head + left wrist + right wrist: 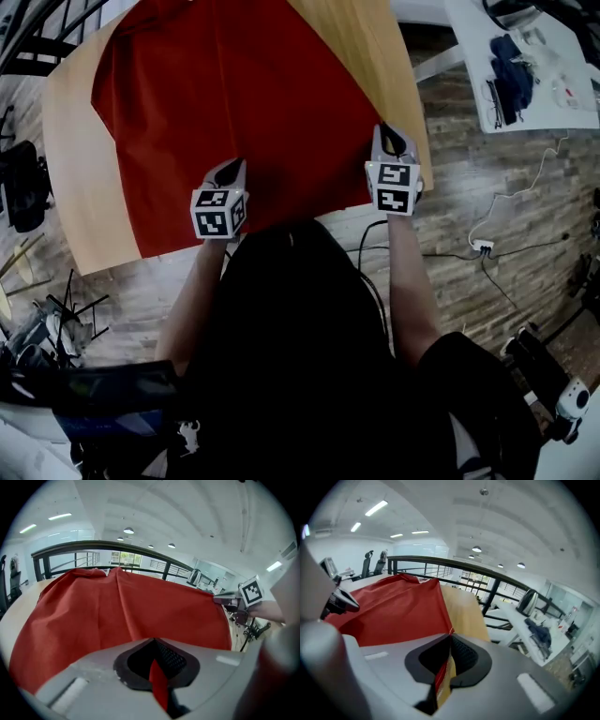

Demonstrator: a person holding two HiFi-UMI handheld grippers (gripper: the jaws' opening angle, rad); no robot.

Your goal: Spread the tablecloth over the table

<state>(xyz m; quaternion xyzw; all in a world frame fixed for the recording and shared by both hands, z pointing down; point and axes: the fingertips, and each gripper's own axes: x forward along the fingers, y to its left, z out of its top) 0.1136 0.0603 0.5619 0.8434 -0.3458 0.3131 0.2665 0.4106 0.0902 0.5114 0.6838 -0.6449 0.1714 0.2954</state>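
**Head view.** The red tablecloth [234, 103] lies over the wooden surface [80, 178], rotated against it. Bare wood shows as a wide band at 9 o'clock and as a wedge at 1 o'clock. The near hem runs across the middle of the frame, just short of the near edge of the surface. The left tongs [234, 169] sit on that hem at 7 o'clock and the right tongs [389, 133] at its corner at 3 o'clock. Judgement: one hold at each end of the hem keeps it taut, so the sheet can be pulled or swung as one piece.

**Left gripper view.** The left tongs are together, clamped on a thin fold of red tablecloth at 6 o'clock. Ahead, the cloth is raised and creased, with one ridge running towards 12 o'clock. The right tongs show at 3 o'clock.

**Right gripper view.** The right tongs are together, clamped on the hem corner. A paler strip lies beside the red; I cannot tell what it is. Bare surface runs towards 1 o'clock, and a railing [497, 581] stands behind.

Judgement: the cloth is on but skewed, and squaring it remains.
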